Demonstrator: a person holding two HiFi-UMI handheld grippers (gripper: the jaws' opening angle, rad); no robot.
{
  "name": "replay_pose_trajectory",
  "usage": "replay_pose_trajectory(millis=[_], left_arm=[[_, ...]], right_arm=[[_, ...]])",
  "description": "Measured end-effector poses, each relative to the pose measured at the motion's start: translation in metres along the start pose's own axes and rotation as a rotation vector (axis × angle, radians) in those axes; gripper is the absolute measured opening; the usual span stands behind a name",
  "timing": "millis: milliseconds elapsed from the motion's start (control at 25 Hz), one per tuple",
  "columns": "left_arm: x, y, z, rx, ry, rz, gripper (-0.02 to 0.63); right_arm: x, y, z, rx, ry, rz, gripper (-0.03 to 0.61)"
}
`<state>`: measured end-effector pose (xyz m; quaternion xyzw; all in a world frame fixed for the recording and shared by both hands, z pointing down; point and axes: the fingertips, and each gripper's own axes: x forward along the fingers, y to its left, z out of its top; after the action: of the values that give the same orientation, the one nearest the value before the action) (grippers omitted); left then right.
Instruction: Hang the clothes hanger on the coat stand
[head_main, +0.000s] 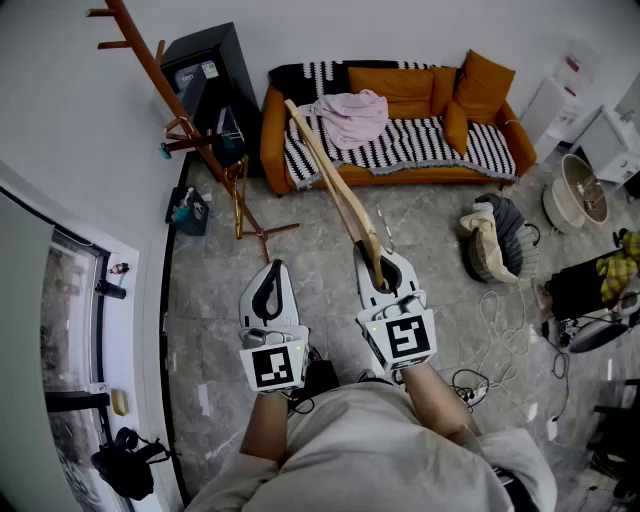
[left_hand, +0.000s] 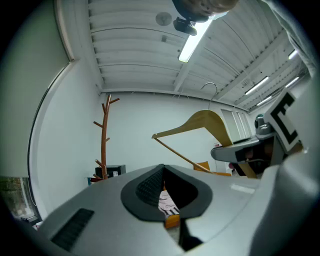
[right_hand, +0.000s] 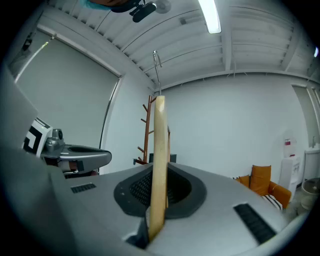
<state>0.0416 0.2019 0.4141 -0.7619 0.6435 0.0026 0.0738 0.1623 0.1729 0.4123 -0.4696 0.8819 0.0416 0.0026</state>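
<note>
While my right claw (head_main: 373, 264) pinches the smooth curved wooden hanger (head_main: 331, 180), left claw (head_main: 271, 270) pressed together, branched coat stand (head_main: 159, 70) apart.

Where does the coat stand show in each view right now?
Head view: coat stand, upper left, slanting.
Left gripper view: left of centre, upright.
Right gripper view: centre, just behind the wooden hanger.
Shared landmark: the wooden hanger.
</note>
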Motion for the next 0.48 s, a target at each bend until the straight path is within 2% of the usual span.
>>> replay_pose_trajectory(millis=[280,480], left_arm=[[0.004,0.001,-0.004,-0.005,0.01,-0.011,0.009],[0.013,0.017,-0.015,-0.022,0.024,-0.021,0.009]], right_arm=[[0.006,0.002,0.001,0.003,-0.009,0.006,0.008],[0.021,0.01,-0.006,-0.013,0.022,0.021,0.008]])
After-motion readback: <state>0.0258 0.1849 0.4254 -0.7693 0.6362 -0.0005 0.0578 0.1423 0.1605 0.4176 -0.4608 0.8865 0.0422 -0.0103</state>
